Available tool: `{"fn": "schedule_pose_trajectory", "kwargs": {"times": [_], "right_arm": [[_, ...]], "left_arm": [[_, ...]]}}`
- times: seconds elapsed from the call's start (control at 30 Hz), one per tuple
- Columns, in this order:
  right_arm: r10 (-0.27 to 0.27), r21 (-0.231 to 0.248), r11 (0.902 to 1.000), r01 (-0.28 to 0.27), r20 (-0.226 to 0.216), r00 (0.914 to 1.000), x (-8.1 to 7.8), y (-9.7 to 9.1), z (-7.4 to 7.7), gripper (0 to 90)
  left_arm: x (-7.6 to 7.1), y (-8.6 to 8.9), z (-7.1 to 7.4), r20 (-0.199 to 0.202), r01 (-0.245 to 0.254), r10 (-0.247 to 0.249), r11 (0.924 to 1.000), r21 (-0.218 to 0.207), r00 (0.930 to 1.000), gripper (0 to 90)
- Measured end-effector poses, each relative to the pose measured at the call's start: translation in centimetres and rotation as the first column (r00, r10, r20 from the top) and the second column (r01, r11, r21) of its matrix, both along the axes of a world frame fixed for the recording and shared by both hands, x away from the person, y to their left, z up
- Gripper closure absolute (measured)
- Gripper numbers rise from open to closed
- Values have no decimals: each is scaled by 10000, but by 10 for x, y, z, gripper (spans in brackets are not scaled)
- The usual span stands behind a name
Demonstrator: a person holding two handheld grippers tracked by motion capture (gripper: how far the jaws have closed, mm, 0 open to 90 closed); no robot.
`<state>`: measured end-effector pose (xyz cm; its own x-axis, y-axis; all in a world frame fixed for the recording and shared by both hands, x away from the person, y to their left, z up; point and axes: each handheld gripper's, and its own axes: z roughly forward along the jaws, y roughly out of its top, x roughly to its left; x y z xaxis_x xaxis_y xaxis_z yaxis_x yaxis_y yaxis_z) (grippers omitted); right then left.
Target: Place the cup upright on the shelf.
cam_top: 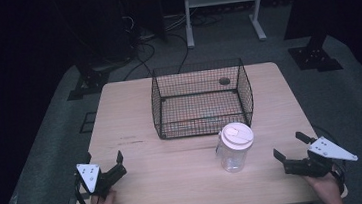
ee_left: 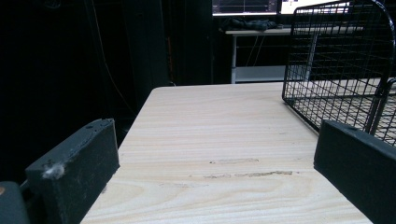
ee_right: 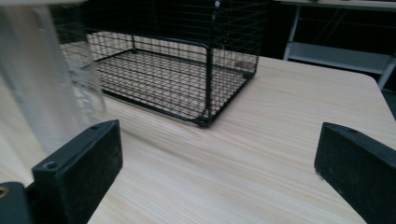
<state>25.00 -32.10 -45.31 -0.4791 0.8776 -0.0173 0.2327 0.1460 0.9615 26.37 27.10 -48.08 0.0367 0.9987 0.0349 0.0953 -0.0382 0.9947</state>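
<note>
i judge nothing is done yet: my left gripper (cam_top: pixel 120 164) and right gripper (cam_top: pixel 289 151) sit released and empty at the near edge, the lidded clear jar (cam_top: pixel 234 147) standing untouched just near of the empty wire basket (cam_top: pixel 201 98).

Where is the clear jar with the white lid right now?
In the high view the jar stands upright on the table, just in front of the wire basket's front right corner, nearer the right gripper.
</note>
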Motion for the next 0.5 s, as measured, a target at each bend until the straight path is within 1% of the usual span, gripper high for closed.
{"fn": "schedule_pose_trajectory", "kwargs": {"times": [0.2,0.33,0.5], "right_arm": [[516,125,9986,-518,223,9984,-7,8,11,5],[800,-71,9968,-798,314,9963,-11,15,16,5],[1113,-108,9938,-1109,447,9928,-17,23,22,5]], "left_arm": [[0,0,0,8,-10,10,10000,20,10000,0],[0,0,0,-5,-23,23,10000,19,10000,0],[0,-1,0,7,-20,20,10000,27,10000,0]]}}
